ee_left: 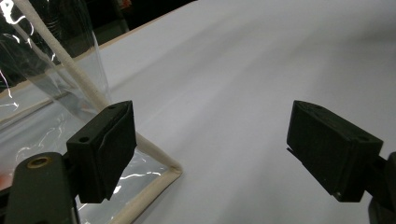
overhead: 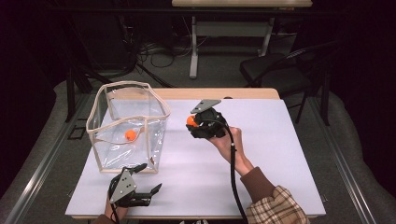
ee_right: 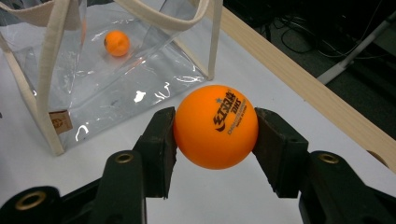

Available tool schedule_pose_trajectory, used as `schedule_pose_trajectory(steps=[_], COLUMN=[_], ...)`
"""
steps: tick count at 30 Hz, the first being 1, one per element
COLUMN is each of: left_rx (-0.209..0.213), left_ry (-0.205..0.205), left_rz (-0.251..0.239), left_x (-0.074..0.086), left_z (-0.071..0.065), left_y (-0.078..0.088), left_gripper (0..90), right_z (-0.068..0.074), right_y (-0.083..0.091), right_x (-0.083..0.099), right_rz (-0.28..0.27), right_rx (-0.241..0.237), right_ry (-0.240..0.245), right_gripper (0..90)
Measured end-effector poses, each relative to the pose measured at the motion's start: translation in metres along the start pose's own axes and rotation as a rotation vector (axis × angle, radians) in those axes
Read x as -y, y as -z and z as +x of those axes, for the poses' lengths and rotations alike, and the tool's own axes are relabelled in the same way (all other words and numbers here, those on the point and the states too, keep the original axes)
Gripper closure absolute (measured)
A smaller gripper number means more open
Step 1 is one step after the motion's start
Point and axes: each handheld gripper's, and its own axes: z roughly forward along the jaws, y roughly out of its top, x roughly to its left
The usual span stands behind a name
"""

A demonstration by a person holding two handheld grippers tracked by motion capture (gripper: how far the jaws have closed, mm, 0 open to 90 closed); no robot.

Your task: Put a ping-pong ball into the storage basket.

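Right tongs (ee_right: 215,135) clamped on orange ball (ee_right: 215,126); print legible in right gripper view, ball half hidden in high view. Left tongs (ee_left: 210,149) wide open, empty, beside clear bag (overhead: 128,126) corner, second ball (overhead: 130,135) inside.

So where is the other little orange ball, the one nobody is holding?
The loose orange ping-pong ball lies inside the clear plastic bag with cream trim, on the table's left in the high view, away from the right gripper.

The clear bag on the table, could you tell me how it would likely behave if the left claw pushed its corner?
The bag looks like thin clear film with cloth trim, so its wall would probably buckle rather than resist. It holds just one ball, so it is likely light and may slide on the smooth white table. That ball would probably roll inside.
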Motion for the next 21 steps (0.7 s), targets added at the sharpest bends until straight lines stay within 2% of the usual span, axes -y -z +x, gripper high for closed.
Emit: schedule_pose_trajectory(steps=[21], left_rx=[0.001], left_ry=[0.001], left_rz=[0.000], left_x=[0.000], left_z=[0.000], left_y=[0.000], left_gripper=[15.9], right_z=[0.001], right_y=[-0.001], right_x=[-0.016], right_rz=[-0.009], right_rx=[0.000], right_ry=[0.014], right_gripper=[50.7])
